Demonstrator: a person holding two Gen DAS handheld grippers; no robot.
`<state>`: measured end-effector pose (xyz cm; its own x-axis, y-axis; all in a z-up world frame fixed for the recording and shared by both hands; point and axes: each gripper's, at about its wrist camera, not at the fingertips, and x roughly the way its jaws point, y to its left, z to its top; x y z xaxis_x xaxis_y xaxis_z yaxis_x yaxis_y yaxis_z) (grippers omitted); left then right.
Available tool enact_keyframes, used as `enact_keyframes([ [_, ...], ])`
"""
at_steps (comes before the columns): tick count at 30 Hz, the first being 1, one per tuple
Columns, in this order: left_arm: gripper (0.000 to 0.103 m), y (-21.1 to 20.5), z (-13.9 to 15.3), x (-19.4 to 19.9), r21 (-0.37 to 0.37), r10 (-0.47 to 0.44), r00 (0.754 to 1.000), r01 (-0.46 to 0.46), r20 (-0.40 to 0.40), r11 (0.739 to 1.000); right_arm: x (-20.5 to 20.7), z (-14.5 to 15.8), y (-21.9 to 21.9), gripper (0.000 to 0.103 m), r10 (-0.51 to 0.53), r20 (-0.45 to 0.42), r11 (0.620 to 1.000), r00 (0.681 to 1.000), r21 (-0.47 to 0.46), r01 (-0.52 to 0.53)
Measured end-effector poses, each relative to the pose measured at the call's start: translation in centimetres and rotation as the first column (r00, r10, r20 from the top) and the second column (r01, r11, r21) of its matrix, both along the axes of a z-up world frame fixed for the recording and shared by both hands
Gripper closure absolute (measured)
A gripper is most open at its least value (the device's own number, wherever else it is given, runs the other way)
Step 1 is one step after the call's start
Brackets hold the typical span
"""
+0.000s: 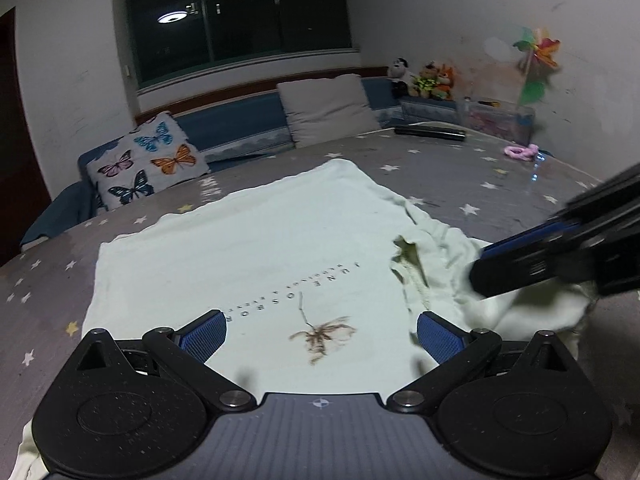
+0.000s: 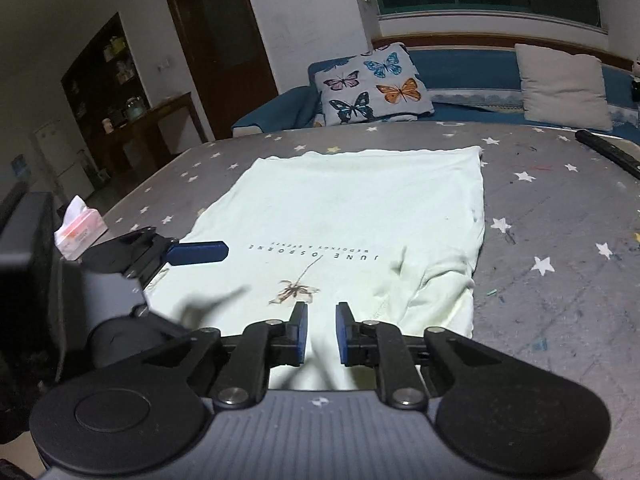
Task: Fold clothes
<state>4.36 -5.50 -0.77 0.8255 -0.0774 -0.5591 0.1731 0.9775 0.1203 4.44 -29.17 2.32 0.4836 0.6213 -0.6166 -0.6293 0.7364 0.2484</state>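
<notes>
T-shirt (image 2: 360, 216) pale green, flat, one sleeve rumpled

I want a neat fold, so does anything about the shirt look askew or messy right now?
Yes. The pale green shirt lies mostly flat, but its near right corner is bunched into rumpled folds instead of lying smooth. The far edge looks straight.

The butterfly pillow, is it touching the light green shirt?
Apart. The right wrist view shows starry grey sheet between the butterfly pillow and the light green shirt.
</notes>
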Motion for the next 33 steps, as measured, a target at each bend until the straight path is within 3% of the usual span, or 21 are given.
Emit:
enact_keyframes([
  [4, 0.000, -0.1, 0.2, 0.4, -0.005, -0.007, 1.000, 0.007, 0.006, 1.000, -0.3, 0.7, -2.7, 0.087, -0.049, 0.003, 0.999, 0.999, 0.015, 0.049],
  [13, 0.004, -3.6, 0.3, 0.3, 0.007, -0.116, 0.993, 0.116, 0.009, 0.993, -0.4, -2.4, -6.3, 0.087, -0.109, -0.079, 0.990, 0.991, -0.098, 0.101],
  [17, 0.018, -4.3, 0.4, 1.0, -0.001, -0.156, 0.988, 0.156, -0.019, 0.988, -0.5, -2.7, -7.7, 0.086, -0.129, -0.107, 0.990, 0.986, -0.067, 0.122],
  [20, 0.029, -4.6, 0.8, 2.3, -0.040, -0.171, 0.984, 0.170, -0.046, 0.985, -0.7, -1.8, -8.6, 0.076, -0.131, -0.087, 0.991, 0.988, -0.021, 0.130],
  [24, 0.038, -5.0, 1.0, 4.8, -0.107, -0.185, 0.978, 0.175, -0.095, 0.979, -0.7, -1.5, -9.4, 0.076, -0.144, -0.073, 0.990, 0.987, -0.010, 0.143],
  [26, 0.048, -5.1, 0.7, 6.0, -0.136, -0.185, 0.974, 0.168, -0.129, 0.976, -0.6, -1.7, -9.8, 0.076, -0.149, -0.074, 0.989, 0.986, -0.017, 0.148],
  [30, 0.057, -5.2, -0.2, 8.3, -0.191, -0.183, 0.963, 0.146, -0.199, 0.971, -0.8, -2.1, -10.2, 0.076, -0.131, -0.074, 0.991, 0.989, -0.028, 0.129],
  [33, 0.070, -5.1, -0.7, 9.3, -0.220, -0.183, 0.955, 0.132, -0.232, 0.966, -1.1, -2.4, -10.5, 0.075, -0.112, -0.078, 0.994, 0.991, -0.026, 0.110],
])
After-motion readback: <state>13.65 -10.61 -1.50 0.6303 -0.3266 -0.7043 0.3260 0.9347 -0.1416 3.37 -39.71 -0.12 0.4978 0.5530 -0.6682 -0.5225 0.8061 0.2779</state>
